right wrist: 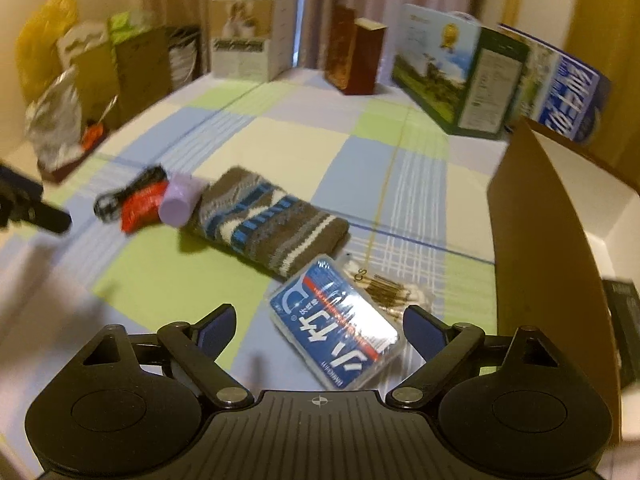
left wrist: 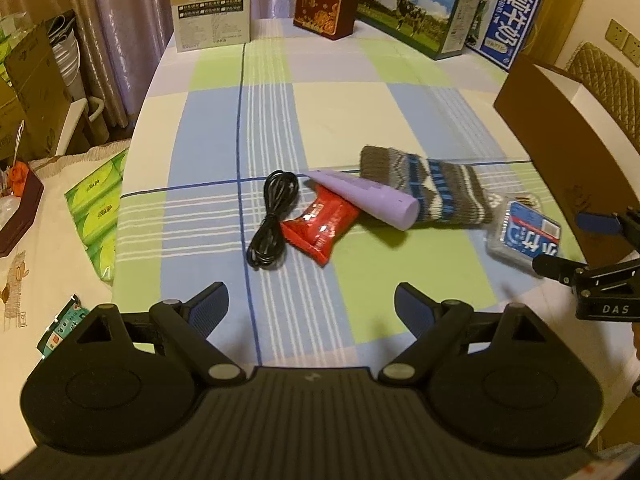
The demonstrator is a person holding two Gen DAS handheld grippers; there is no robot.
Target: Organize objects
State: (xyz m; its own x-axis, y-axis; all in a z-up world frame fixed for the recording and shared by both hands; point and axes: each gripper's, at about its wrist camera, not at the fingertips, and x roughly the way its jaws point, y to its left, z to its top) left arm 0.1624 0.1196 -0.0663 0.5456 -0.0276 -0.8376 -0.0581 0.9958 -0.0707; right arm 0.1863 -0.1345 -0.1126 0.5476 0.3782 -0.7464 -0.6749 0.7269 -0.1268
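On the checked tablecloth lie a coiled black cable (left wrist: 272,220), a red snack packet (left wrist: 320,224), a purple tube (left wrist: 368,200), a knitted sock (left wrist: 432,184) and a blue-labelled clear pack (left wrist: 528,236). My left gripper (left wrist: 312,304) is open and empty, hovering short of the cable and packet. My right gripper (right wrist: 320,330) is open, its fingers on either side of the blue pack (right wrist: 336,324), above it. The sock (right wrist: 268,224), tube (right wrist: 180,200), packet (right wrist: 140,204) and cable (right wrist: 112,200) lie to its left. A cotton-swab bag (right wrist: 392,288) lies beside the pack.
An open brown cardboard box (right wrist: 532,240) stands at the right; it also shows in the left wrist view (left wrist: 560,128). Milk cartons (left wrist: 420,8) and other boxes (left wrist: 212,12) line the far edge. Green tissue packs (left wrist: 100,208) lie at the left.
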